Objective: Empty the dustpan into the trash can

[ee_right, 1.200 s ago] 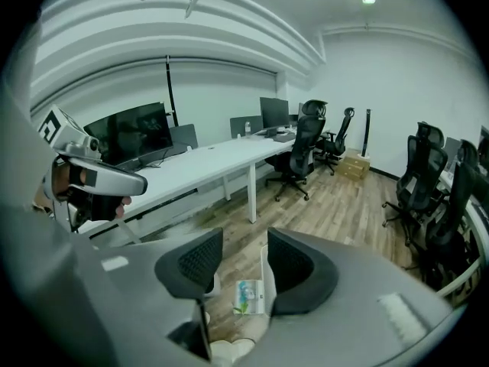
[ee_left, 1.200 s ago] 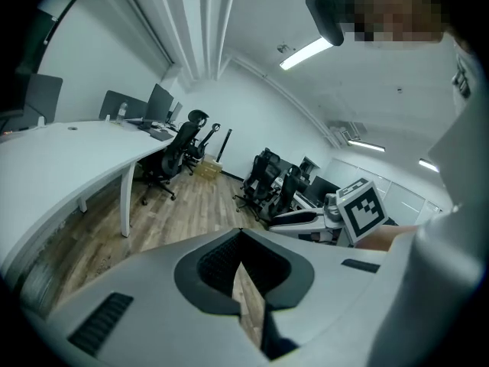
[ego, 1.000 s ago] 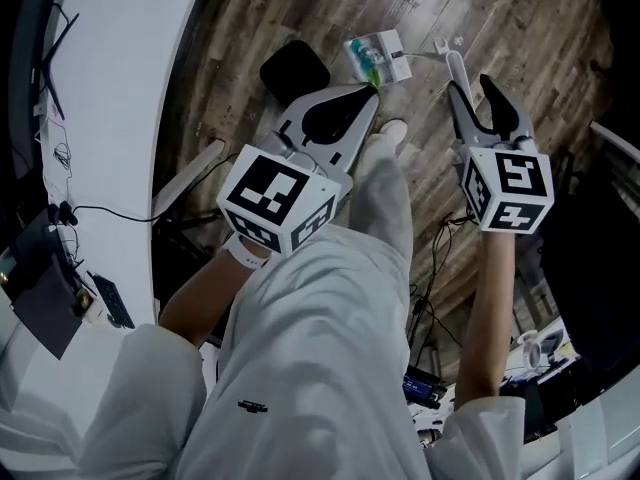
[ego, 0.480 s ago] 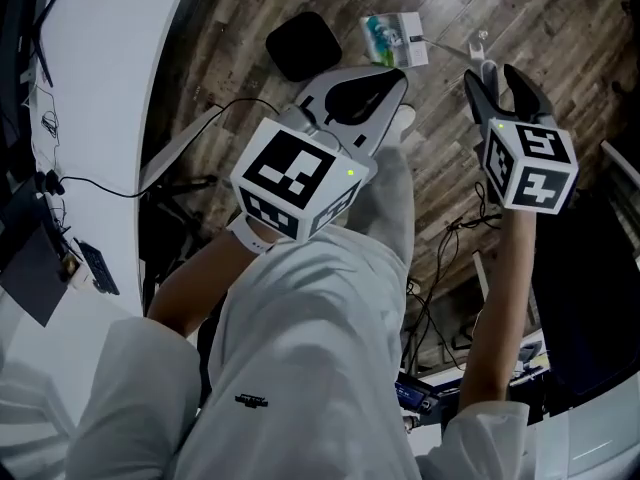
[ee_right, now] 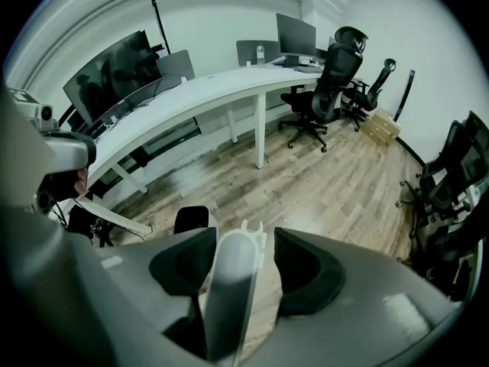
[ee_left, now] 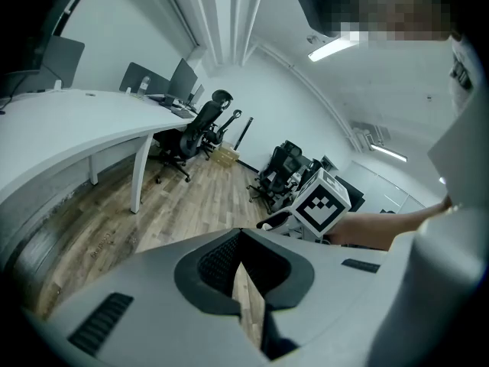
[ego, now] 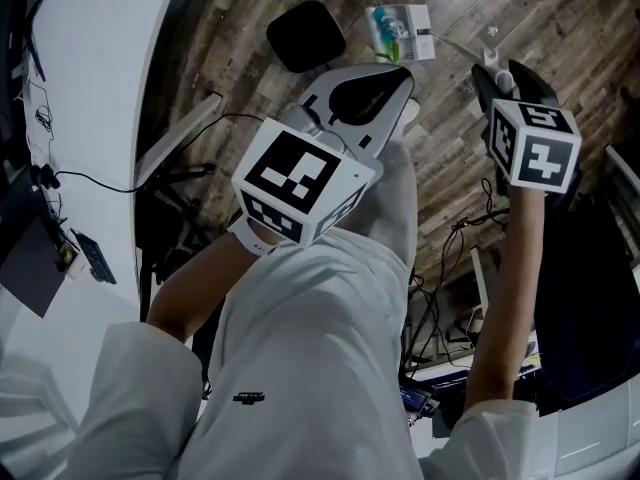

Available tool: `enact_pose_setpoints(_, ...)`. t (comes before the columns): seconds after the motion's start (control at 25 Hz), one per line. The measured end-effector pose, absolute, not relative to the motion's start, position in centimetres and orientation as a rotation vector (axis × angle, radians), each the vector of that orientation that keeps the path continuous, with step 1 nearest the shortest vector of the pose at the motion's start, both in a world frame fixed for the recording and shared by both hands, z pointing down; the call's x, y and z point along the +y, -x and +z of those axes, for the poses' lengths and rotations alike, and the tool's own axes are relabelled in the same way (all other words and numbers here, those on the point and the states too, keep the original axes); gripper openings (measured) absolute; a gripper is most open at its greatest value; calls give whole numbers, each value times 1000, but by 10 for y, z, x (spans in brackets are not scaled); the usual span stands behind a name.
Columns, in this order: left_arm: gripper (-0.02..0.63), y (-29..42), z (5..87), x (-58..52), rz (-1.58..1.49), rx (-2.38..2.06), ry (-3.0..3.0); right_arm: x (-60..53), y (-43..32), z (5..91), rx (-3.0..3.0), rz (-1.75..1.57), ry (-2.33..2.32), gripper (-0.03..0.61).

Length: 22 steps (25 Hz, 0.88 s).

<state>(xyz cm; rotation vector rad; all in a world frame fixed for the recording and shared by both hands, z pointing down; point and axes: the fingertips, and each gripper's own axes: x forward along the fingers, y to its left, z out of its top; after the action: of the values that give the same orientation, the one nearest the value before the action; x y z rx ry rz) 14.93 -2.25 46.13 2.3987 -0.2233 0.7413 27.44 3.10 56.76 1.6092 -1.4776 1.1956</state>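
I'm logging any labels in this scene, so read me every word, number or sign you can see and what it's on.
Nothing here can be read as text.
Packet in the dustpan: green and blue print, too blurred.
White garment: small dark mark, too small.
Marker cubes: black-and-white square patterns, no letters.

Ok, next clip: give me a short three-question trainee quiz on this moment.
1. True or false: the left hand-held gripper is open.
2. What stands between the right hand-held gripper's jaws? A) white dustpan handle B) a cable C) nothing
3. In the head view, what black thing sits on the floor left of the dustpan?
Key: 1 false, shut and empty. 2 A; the jaws have just been opening and stand apart round it. 3 the trash can.
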Motion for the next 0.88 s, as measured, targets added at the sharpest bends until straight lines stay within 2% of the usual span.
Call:
enact_pose_setpoints(0.12,6,-147,465,-25,746,-234,-2389,31,-275,577,-1453,1214,-1589,236)
enact_pose_setpoints(0.2,6,-145,466,-26,750,-239,-2385,32,-276,585,-1432,1236,-1603,168)
enact_pose_setpoints(0.24,6,-144,467,-27,751,-240,-2384,33,-276,588,-1420,1249,-1610,156)
enact_pose_setpoints(0.56,6,-133,471,-29,766,-243,-2374,50,-265,606,-1316,1433,-1567,155)
enact_pose_setpoints(0.72,6,-132,471,-26,760,-235,-2374,55,-263,606,-1286,1409,-1572,143)
enact_pose_setpoints(0.88,6,-129,472,-25,761,-230,-2372,52,-257,608,-1277,1405,-1567,158)
